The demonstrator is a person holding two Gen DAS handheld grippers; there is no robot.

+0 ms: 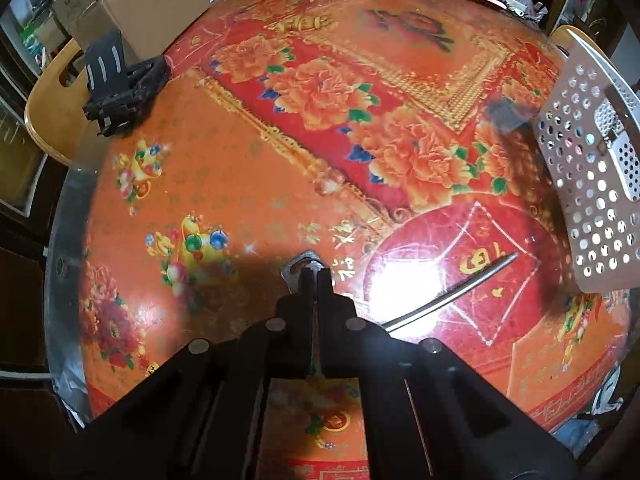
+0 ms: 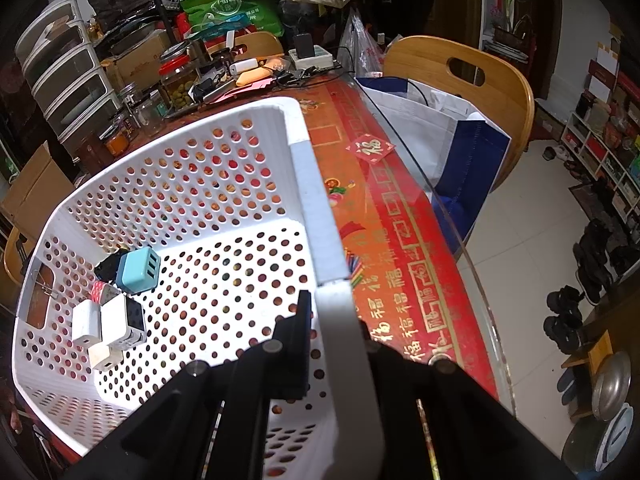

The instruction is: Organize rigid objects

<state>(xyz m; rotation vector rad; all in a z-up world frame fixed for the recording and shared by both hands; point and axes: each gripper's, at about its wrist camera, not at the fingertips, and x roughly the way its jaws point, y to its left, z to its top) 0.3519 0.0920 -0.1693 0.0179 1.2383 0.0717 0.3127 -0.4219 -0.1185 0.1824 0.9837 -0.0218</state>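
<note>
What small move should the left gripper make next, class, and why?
Probably carry the metal piece pinched in the left gripper across to the white basket and let it go inside. The right gripper is clamped on the basket's rim, steadying it, and several chargers, including the blue charger, already lie in it.

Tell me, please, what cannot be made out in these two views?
- Left wrist: the small metal piece at the shut left gripper; the fingers cover most of it.
- Left wrist: the thin metal rod; its near end is behind the gripper.
- Right wrist: the black item in the white basket; the blue charger cube hides it.
</note>
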